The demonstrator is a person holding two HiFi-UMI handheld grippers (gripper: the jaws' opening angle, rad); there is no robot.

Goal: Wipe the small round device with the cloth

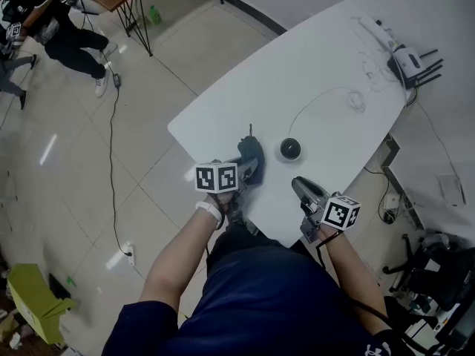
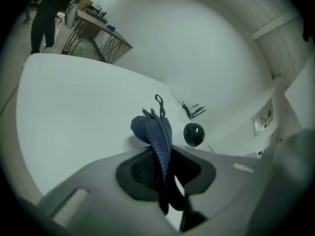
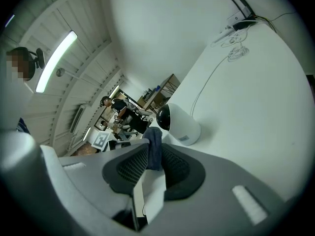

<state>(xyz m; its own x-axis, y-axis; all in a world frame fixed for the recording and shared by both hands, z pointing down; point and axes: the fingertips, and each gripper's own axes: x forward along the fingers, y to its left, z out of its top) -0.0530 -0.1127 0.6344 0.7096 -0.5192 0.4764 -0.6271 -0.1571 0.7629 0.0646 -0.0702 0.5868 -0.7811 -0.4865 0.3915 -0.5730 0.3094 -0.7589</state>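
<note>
— Standing on the white table (image 1: 334, 65), small round device (image 1: 290, 149), touched by nothing. Cloth (image 1: 250, 156)?
— Near, at its 8 o'clock; dark blue, pinched between narrowed jaws of left gripper (image 1: 247, 170).
— Right gripper (image 1: 297, 183)?
— At 5 o'clock of the device, jaws partly apart, gripping nothing.

Head overhead, gripper views low, all sharing device (image 1: 290, 149)

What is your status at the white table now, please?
Left gripper shut on cloth. Right gripper open, empty. Small round device on table, cloth beside it, not touching. Nothing in the way.
</note>
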